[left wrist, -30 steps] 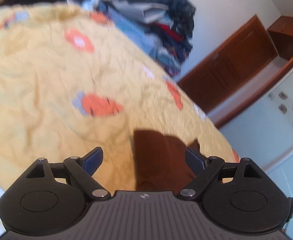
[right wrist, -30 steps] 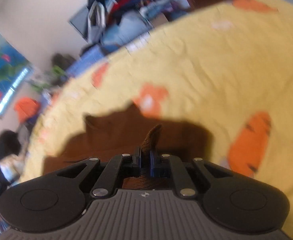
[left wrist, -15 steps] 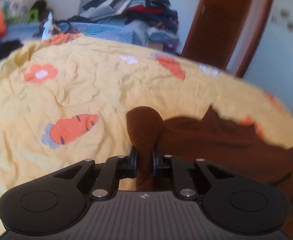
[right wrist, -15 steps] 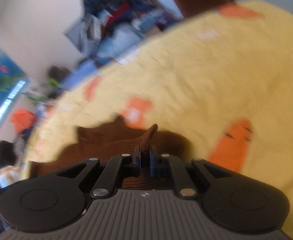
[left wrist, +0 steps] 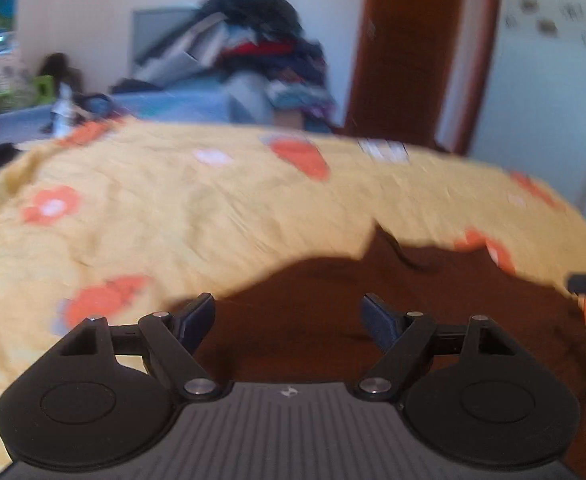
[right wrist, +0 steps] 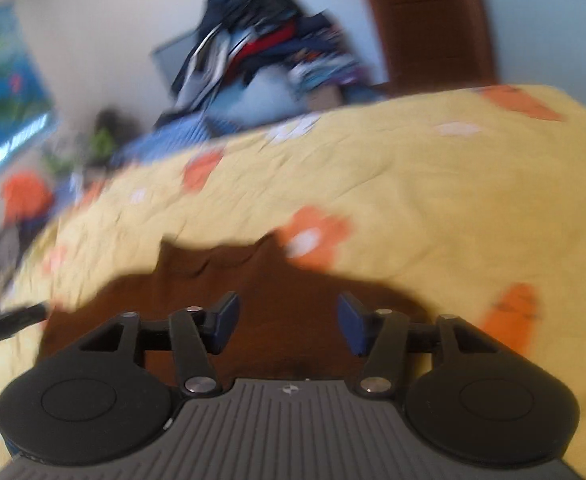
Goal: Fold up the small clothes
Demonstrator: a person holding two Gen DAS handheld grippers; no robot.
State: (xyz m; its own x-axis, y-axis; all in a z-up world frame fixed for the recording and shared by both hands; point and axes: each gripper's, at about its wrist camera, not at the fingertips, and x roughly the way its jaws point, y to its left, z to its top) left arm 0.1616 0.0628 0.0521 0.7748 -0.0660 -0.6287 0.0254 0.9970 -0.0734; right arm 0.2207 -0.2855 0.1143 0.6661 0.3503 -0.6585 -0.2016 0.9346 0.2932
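The left gripper [left wrist: 289,316] has its blue-padded jaws opening, with nothing pinched between them; the same goes for the right gripper [right wrist: 287,322], whose jaws are also opening and bare. Directly under and just beyond both pairs of fingers lies the small dark brown knitted garment [left wrist: 393,304], flat on the yellow bedsheet printed with orange carrots and flowers [left wrist: 197,220]. Its long axis seems to run side to side across both views, spreading right of the left gripper and left of the right one. Both hands look about equally near the garment.
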